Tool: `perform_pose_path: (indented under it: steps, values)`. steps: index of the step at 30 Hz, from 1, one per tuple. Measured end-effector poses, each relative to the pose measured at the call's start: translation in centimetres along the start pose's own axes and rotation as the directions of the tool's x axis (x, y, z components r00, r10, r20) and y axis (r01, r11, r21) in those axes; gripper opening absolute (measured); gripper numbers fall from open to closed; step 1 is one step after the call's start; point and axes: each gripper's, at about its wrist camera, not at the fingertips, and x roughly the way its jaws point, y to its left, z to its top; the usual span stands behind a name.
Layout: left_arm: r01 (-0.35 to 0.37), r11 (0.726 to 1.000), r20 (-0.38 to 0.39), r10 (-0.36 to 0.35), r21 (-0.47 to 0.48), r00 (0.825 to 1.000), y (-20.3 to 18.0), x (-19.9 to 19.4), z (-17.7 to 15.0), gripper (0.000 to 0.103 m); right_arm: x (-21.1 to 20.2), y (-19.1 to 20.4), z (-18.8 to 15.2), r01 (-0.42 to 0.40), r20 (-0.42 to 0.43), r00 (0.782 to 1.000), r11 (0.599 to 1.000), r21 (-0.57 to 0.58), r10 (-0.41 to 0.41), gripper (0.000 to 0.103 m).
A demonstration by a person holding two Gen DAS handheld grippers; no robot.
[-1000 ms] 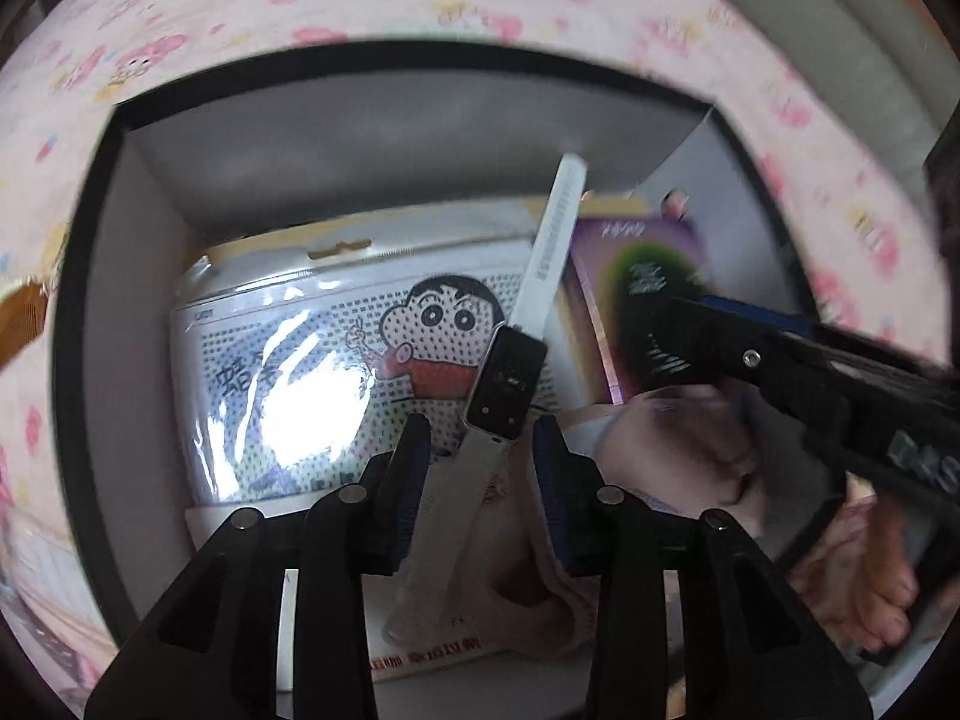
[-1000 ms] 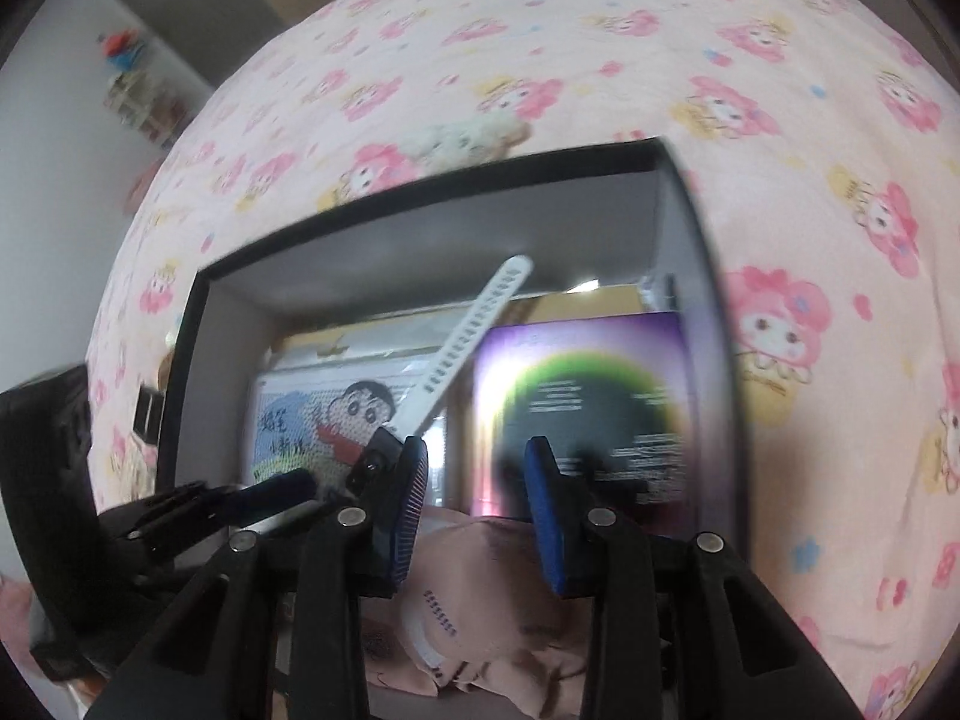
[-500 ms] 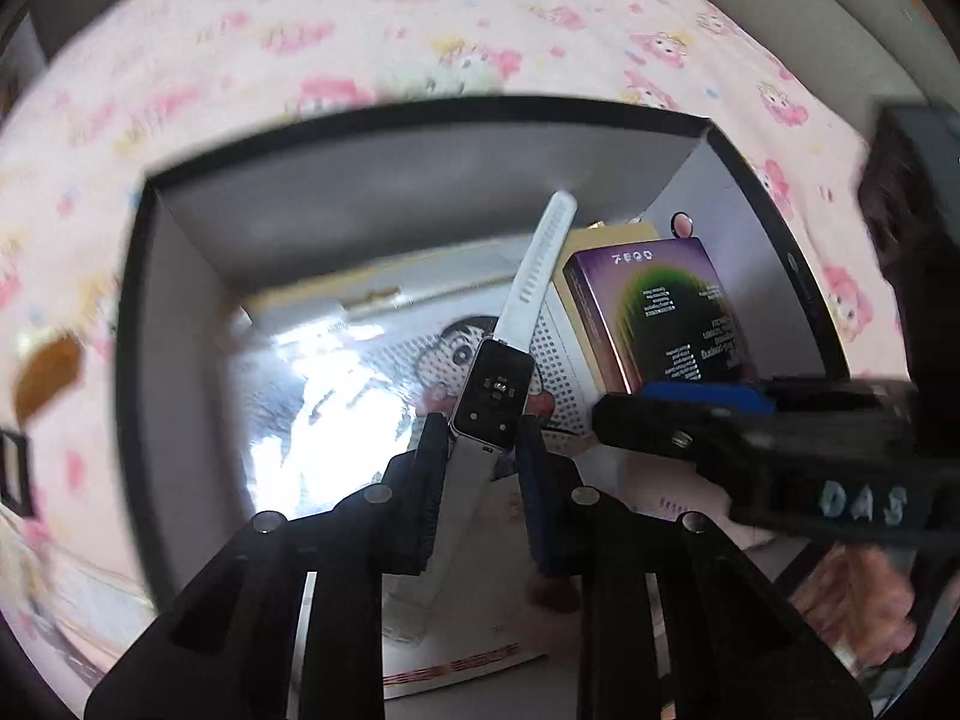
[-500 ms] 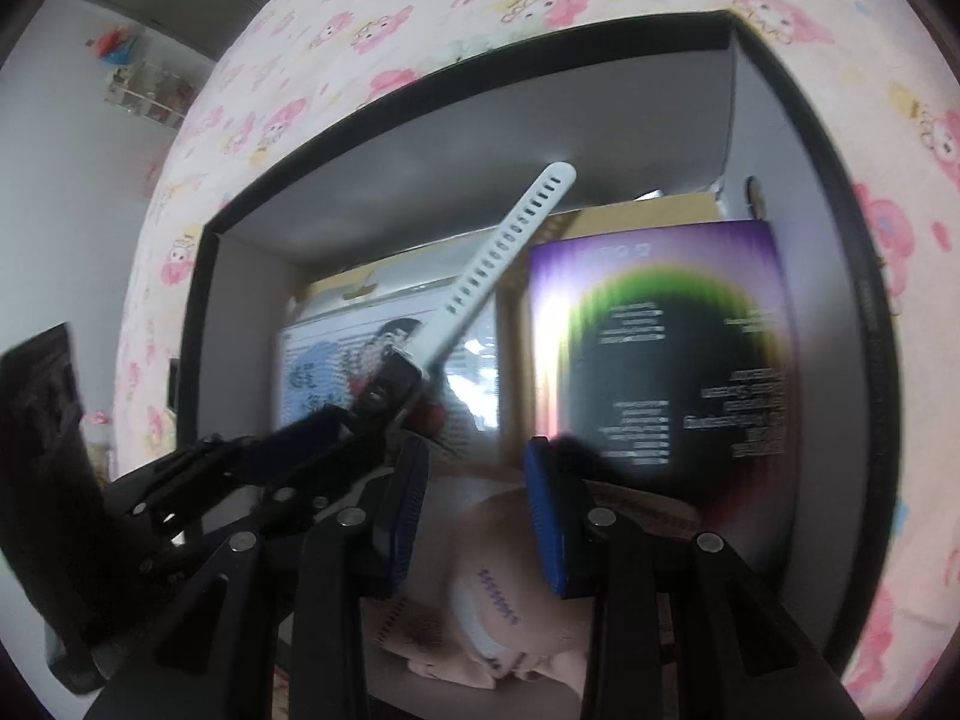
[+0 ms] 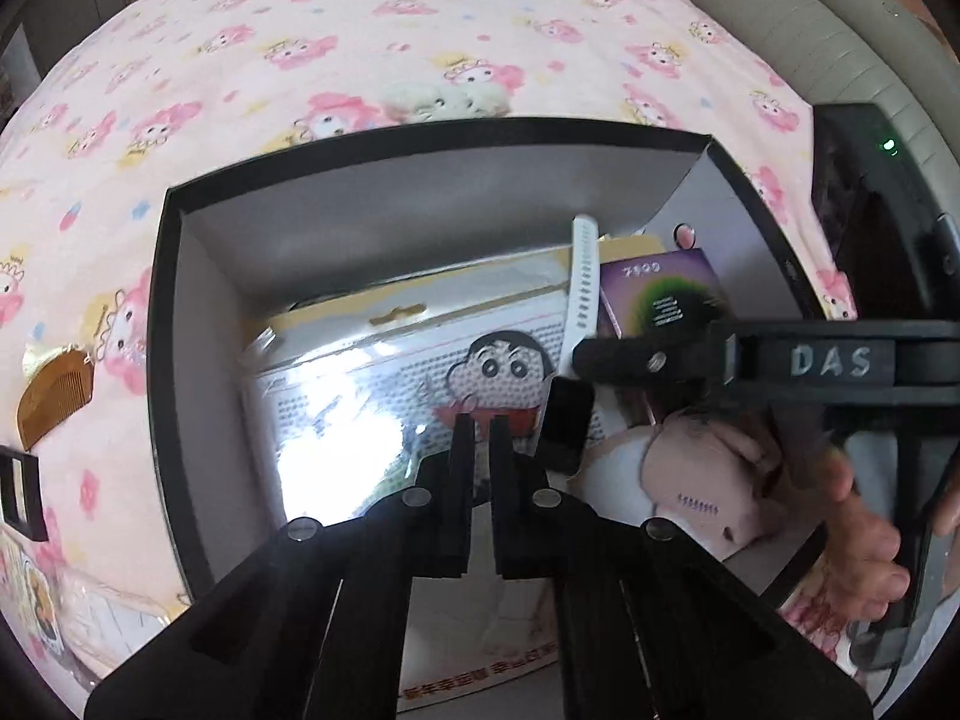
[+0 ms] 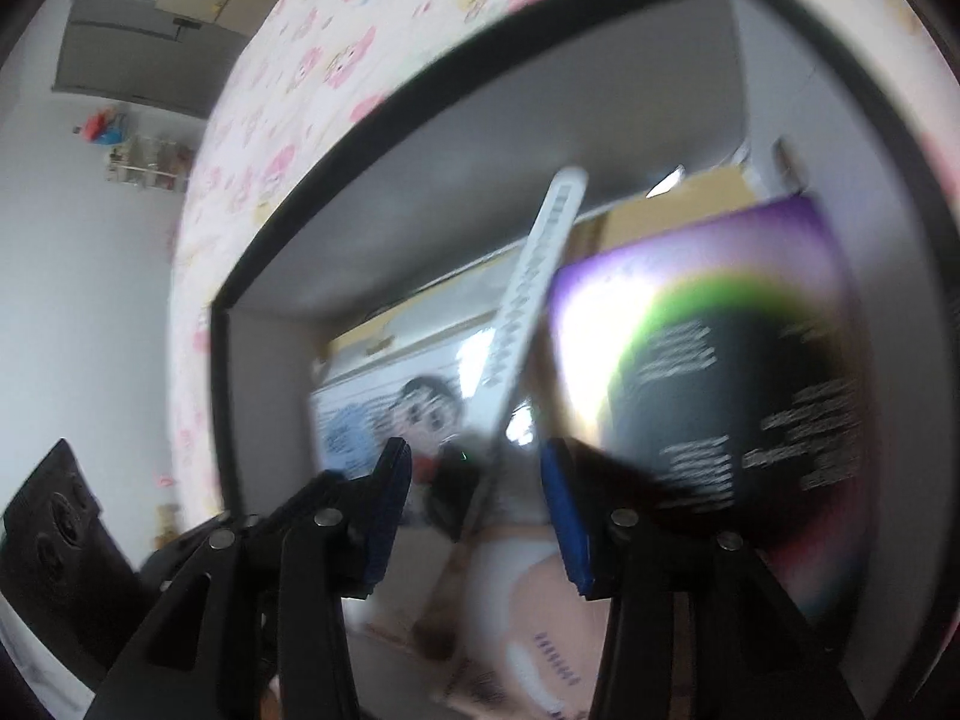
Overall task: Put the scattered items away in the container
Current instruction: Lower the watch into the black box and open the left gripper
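From the left wrist camera, the smartwatch (image 5: pixel 567 420) shows a glossy black rectangular face and a white perforated strap that slants up toward the far wall of the black-rimmed container (image 5: pixel 162 324). It lies inside the container, across a cartoon-printed packet (image 5: pixel 420 384) and just left of a purple box (image 5: pixel 654 294), with a pink padded item (image 5: pixel 708 480) below it. The left gripper (image 5: pixel 478 429) has its jaws drawn together with nothing between them; a second ago they stood apart on either side of the watch strap, and the watch now sits just to the right of the closed fingertips, clear of them. The right gripper (image 5: pixel 600 354) reaches in from the right as a black bar across the strap, with a hand (image 5: pixel 864 528) on its handle. A brown comb (image 5: pixel 54 402) lies outside on the pink patterned bedsheet (image 5: pixel 360 36). From the right wrist camera, which is blurred, the watch (image 6: pixel 510 360) appears as a white strap running up from between the fingers toward the container's (image 6: pixel 228 408) back wall, its dark face low between them. The right gripper (image 6: pixel 477 474) has been spreading its jaws, now wider than a second ago, with the watch between the blue pads (image 6: pixel 390 498) but not pressed by them. The purple box (image 6: pixel 720 396) looms larger on the right than it did earlier.
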Motion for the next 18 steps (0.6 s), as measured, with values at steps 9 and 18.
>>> perform_pose_path:
  steps: [9,18]
  values:
    - [0.082,0.995,-0.157,-0.073,0.052,0.985,-1.6,3.2,-0.4,0.031,1.3,0.8,0.2,0.061,-0.045,0.997,0.995,-0.076,-0.064,0.040]
    - [-0.077,0.983,-0.161,0.104,0.165,0.982,-3.2,3.4,-0.6,0.037,0.8,0.9,0.2,0.097,-0.024,0.995,0.988,-0.123,-0.100,0.040]
